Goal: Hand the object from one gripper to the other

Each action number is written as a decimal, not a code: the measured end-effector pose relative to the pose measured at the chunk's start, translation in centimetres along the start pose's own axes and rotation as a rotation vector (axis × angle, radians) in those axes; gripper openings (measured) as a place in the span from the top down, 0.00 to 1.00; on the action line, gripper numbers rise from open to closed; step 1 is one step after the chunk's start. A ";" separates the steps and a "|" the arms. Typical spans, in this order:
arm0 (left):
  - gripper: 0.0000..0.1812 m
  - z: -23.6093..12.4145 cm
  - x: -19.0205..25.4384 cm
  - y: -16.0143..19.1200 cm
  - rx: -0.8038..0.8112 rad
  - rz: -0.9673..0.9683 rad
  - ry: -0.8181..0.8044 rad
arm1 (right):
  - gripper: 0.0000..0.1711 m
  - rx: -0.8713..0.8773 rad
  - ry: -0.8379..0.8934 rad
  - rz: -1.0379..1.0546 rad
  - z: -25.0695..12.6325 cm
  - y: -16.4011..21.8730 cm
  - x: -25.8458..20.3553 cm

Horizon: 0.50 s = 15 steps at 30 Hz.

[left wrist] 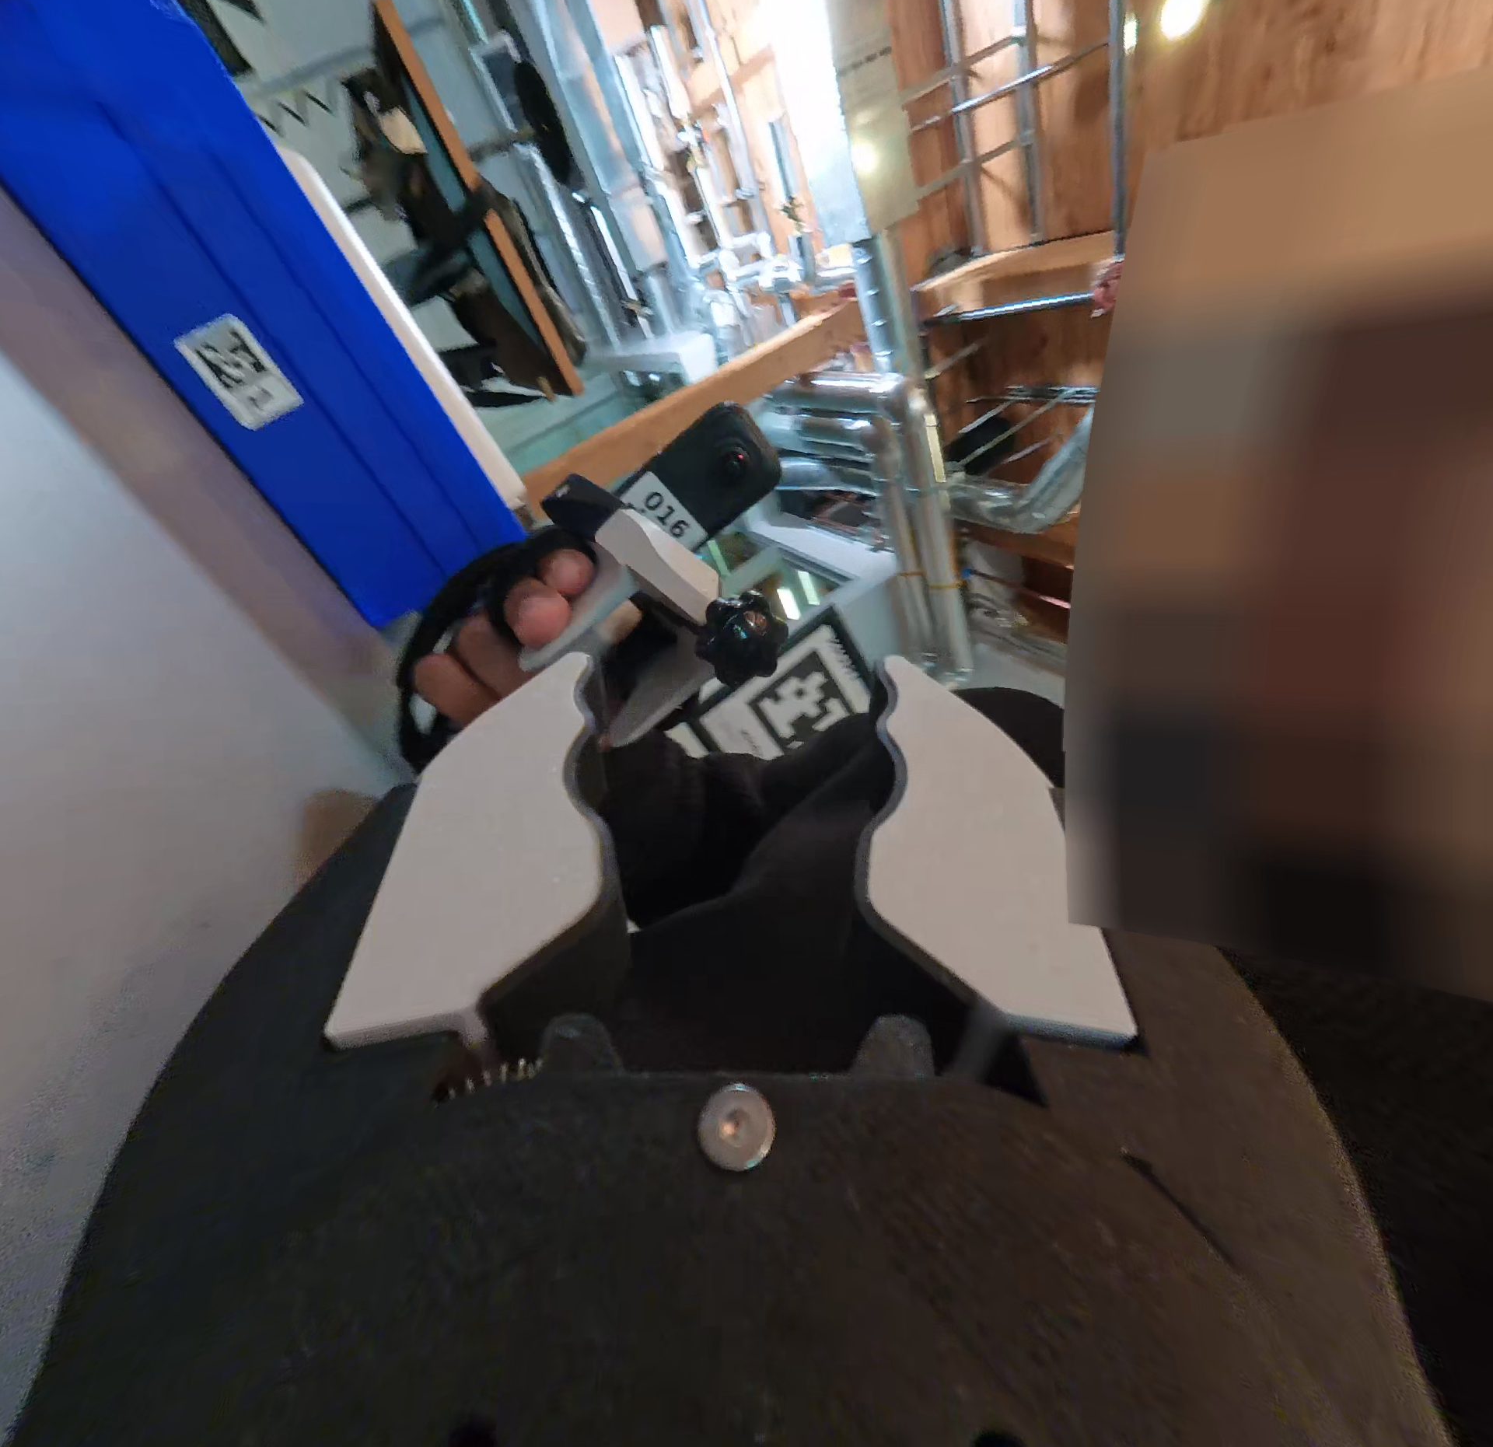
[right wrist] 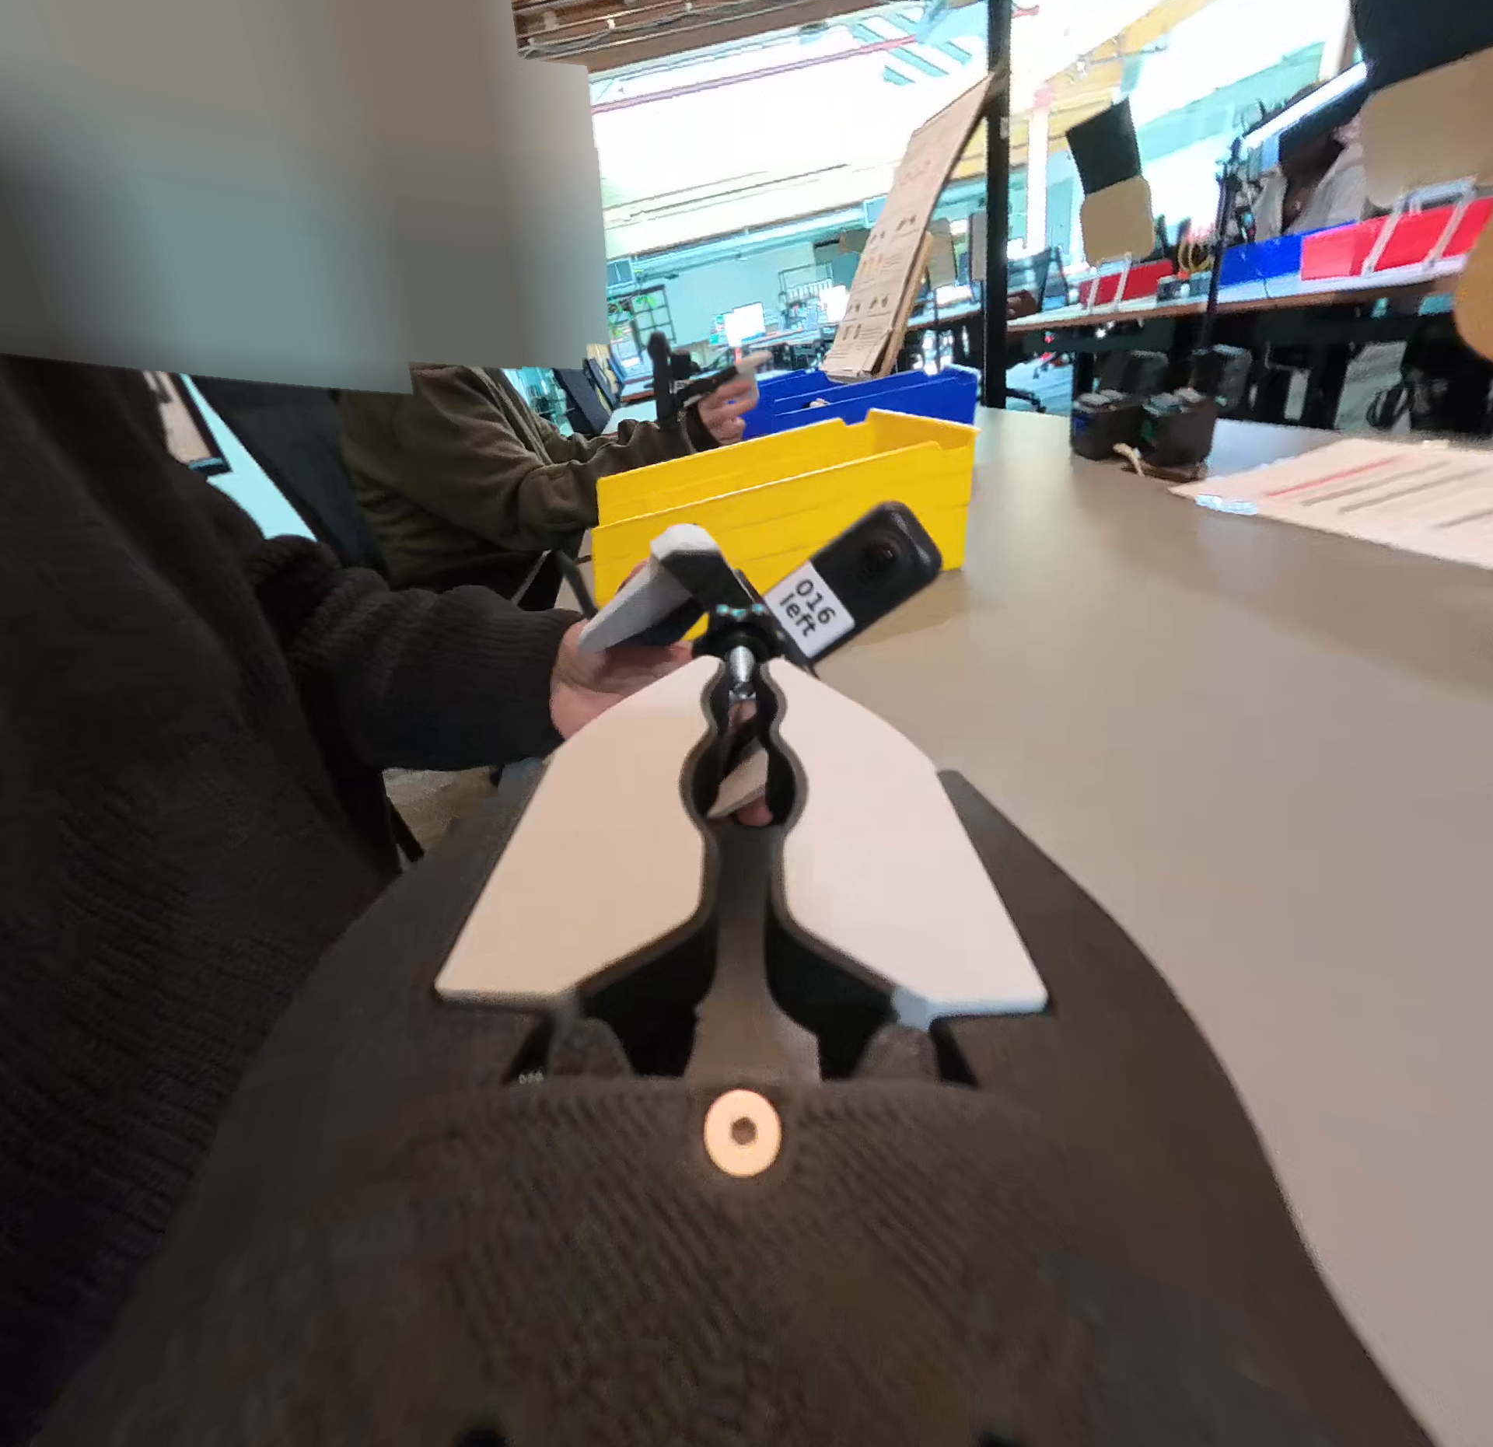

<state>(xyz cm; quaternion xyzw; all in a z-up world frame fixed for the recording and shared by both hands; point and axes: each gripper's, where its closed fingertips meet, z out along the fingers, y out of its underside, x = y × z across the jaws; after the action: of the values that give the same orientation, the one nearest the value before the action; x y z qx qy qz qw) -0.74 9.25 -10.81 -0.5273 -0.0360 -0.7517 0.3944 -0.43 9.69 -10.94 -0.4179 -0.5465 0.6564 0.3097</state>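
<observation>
Handover looks unstarted: left tool spread and empty, right tool nearly pressed together on nothing discernible; next, I judge, fetch an object, perhaps from the yellow bin at twelve o'clock.

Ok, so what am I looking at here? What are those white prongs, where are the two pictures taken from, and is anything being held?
No robot here: a person holds a two-finger gripper in each hand, each with a camera looking along its white fingers. The left wrist view shows the left gripper, open wide with nothing between its fingers; beyond it a hand grips the other tool. The right wrist view shows the right gripper, nearly shut; whether it pinches anything I cannot tell. On the grey table stand a yellow bin and a blue bin, with papers farther right.
</observation>
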 end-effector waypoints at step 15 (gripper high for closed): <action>0.75 0.5 -1.3 1.9 -0.227 0.528 -0.253 | 0.96 -0.051 0.026 0.182 0.0 1.4 0.5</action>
<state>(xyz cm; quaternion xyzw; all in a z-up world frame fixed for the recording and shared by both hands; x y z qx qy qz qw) 0.98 8.88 -12.33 -0.6485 0.1373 -0.5509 0.5070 -0.56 9.86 -12.43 -0.4821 -0.5188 0.6621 0.2451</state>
